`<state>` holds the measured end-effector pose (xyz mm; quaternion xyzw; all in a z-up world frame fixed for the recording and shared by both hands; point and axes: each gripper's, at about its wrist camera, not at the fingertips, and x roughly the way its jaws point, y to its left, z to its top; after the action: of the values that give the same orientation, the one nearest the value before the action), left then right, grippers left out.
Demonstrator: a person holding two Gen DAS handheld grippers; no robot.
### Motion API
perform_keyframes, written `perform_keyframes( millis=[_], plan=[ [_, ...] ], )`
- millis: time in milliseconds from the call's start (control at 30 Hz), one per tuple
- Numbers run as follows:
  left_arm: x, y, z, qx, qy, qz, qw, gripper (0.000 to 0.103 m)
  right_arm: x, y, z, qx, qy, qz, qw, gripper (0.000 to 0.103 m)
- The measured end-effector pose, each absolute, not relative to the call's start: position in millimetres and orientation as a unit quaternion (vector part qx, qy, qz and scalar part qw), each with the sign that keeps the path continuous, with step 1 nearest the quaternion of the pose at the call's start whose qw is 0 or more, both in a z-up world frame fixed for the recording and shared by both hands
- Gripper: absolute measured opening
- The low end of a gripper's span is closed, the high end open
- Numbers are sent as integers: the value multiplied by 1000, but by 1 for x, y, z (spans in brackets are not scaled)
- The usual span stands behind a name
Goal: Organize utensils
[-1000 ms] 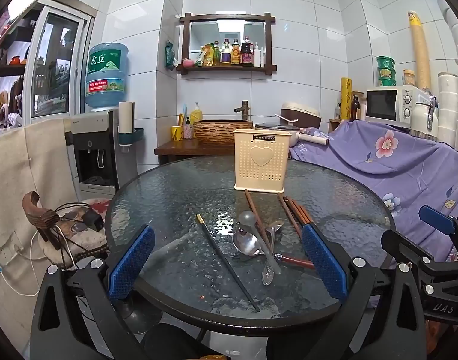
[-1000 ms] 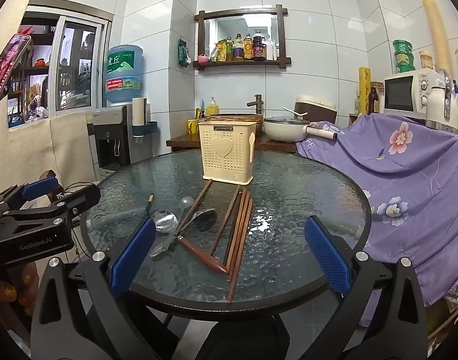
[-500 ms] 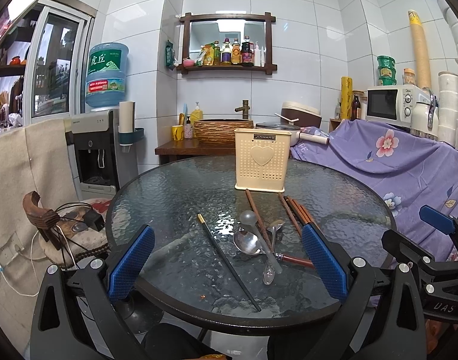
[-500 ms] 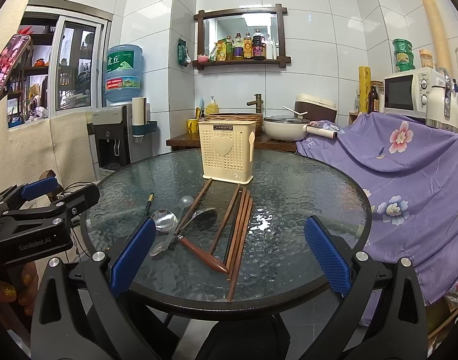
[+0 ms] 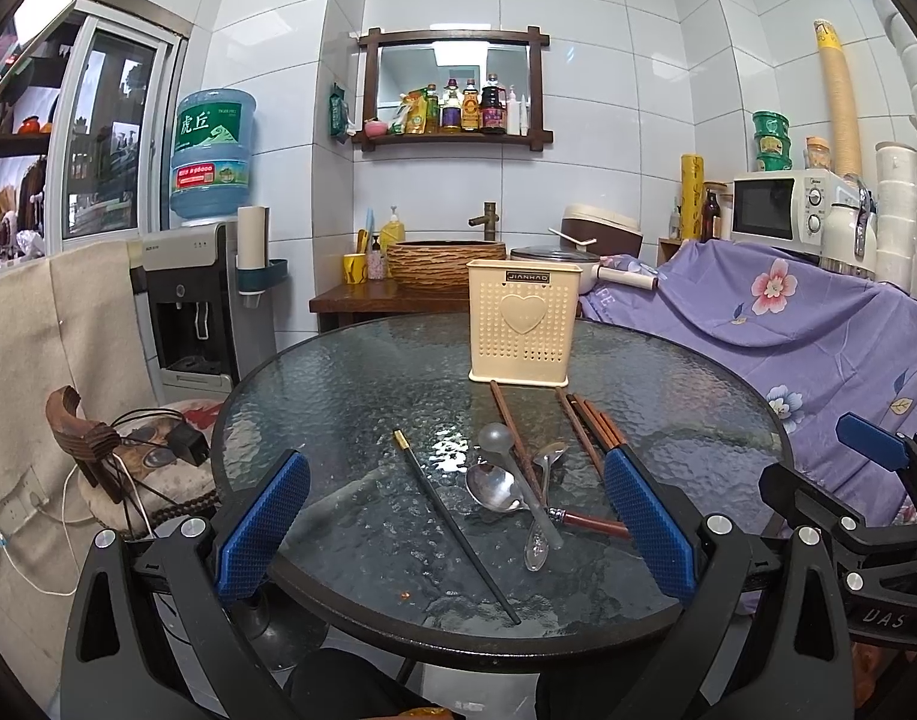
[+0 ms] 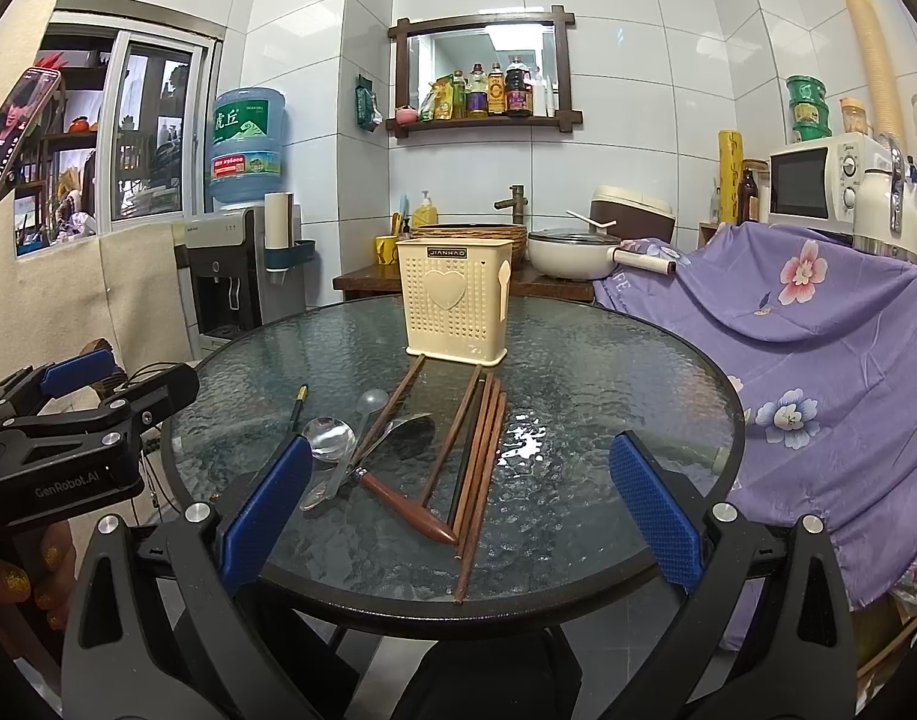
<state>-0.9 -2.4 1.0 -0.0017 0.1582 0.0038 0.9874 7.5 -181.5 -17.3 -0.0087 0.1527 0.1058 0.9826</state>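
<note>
Tabletop (image 5: pixel 338 408): round, textured glass.
Utensil holder (image 5: pixel 523 324): cream, upright, far side.
Utensils: spoons (image 5: pixel 494 487), brown chopsticks (image 6: pixel 479 450), black chopstick (image 5: pixel 452 525), loose before holder.
Left gripper (image 5: pixel 455 531): released, holding nothing.
Right gripper (image 6: pixel 458 507): released, holding nothing.

Two wrist views, side by side, both facing the table.
Each looks forward over the near rim; holder (image 5: pixel 523 324) (image 6: pixel 455 300) at twelve o'clock, utensils shared between them.
</note>
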Motion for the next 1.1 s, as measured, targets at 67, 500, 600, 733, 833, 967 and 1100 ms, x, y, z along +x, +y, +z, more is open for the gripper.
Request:
perform_keyframes(
  millis=[67,500,600,733,833,967,1100],
  plan=[
    [-1,-2,0,-3,158,3,987,97,7,-182,-17,-9,152,106,983,98],
    [-2,-3,2,-1,159,4,987,97,9,-181,-20,-7,156,106,982,98],
    [-2,-3,3,-1,158,4,987,97,9,-181,-21,-7,158,107,982,98],
    [-2,-3,3,-2,158,5,987,97,9,-181,-21,-8,158,106,982,98],
    [-2,-2,3,-2,158,5,987,97,10,-181,-21,-8,159,106,982,98],
    [1,-2,4,0,156,5,988,97,12,-180,-21,-6,160,105,982,98],
    [3,1,5,2,151,5,989,97,14,-178,-20,-7,161,105,981,98]
  ],
)
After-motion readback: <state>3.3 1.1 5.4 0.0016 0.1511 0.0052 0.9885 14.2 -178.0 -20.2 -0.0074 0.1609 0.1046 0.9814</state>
